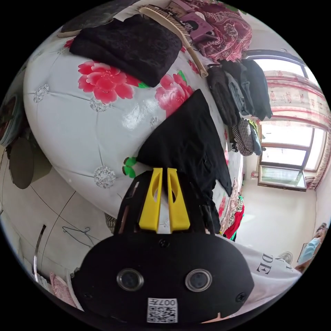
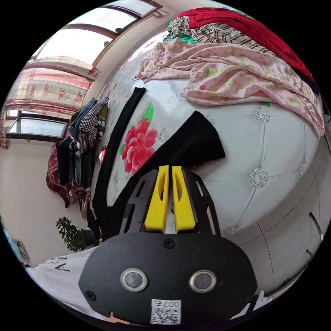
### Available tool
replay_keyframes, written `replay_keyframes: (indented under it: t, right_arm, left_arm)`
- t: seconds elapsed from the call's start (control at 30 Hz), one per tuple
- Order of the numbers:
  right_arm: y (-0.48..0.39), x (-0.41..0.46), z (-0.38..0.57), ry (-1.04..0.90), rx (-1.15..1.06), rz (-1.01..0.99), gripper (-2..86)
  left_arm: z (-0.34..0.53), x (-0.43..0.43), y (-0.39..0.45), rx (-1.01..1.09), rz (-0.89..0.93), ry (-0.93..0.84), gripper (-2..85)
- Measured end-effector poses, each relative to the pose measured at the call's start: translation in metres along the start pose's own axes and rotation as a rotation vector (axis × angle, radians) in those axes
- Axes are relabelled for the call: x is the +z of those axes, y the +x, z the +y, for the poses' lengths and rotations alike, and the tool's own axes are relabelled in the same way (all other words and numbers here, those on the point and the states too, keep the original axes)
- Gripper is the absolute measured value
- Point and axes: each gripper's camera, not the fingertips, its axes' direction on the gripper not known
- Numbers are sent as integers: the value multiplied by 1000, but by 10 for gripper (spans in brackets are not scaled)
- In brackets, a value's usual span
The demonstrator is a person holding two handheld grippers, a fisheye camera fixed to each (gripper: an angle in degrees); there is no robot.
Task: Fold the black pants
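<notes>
Black cloth is what you are working with: the black pants (image 1: 193, 144) are lying on the bed (image 1: 79, 138), which has a shiny white cover with big red flowers. You are standing at the edge of the bed, so the pants are close and easy to reach.

In the left gripper view, the left gripper (image 1: 164, 171) is pointing at the near edge of the pants. Its two yellow jaws are almost together, with only a thin gap between them. The tips are right at the cloth, but I cannot tell if they are pinching it or only touching it.

In the right gripper view, the right gripper (image 2: 170, 168) is doing the same at another part of the pants (image 2: 193, 141). Its jaws are nearly closed too, and the tips are meeting the black edge. Here also I cannot tell if any cloth is caught between them. One long leg (image 2: 115, 144) is stretching away across the bed toward the far side.

I think you are putting one tool at each end of the near edge so the cloth will lift evenly and not bunch up.

Other things are sitting out of the way: a folded black garment (image 1: 127, 44) and a stack of dark clothes (image 1: 241, 89) at the far side, and a pink flowered cloth (image 2: 234, 72) in a heap. That is leaving the middle of the bed for the folding.
</notes>
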Motion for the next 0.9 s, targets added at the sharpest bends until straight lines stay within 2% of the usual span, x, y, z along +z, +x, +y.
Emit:
replay_keyframes:
  t: [0.03, 0.1, 0.2, 0.33, 0.47, 0.57, 0.7, 0.8, 0.9]
  right_arm:
    - [-2, -6, 1, 19, -3, -35, -2]
    - [-9, -25, 2, 79, -13, -157, -2]
    - [-23, -35, -4, 146, -5, -255, -2]
    - [-52, -39, -17, 300, 52, -246, -2]
    - [-126, -14, -62, 361, -41, -119, -1]
    - [-181, 33, -119, 337, -81, -11, 3]
    - [-234, 131, -202, 220, -140, 100, 21]
    - [-244, 178, -226, 88, -169, 136, 34]
    - [-236, 194, -222, 68, -209, 164, 44]
  left_arm:
    - [2, -4, 0, 4, 44, 15, 1]
    - [8, -20, -2, 4, 254, 79, -4]
    - [7, -30, 5, 0, 408, 153, -5]
    - [-13, -25, 39, 43, 435, 191, -5]
    - [-55, 5, 82, 56, 440, 219, -3]
    - [-96, 41, 117, 46, 376, 245, 8]
    - [-147, 101, 174, 51, 114, 299, 53]
    - [-159, 121, 204, 79, -44, 263, 68]
    - [-146, 124, 231, 191, -153, 214, 76]
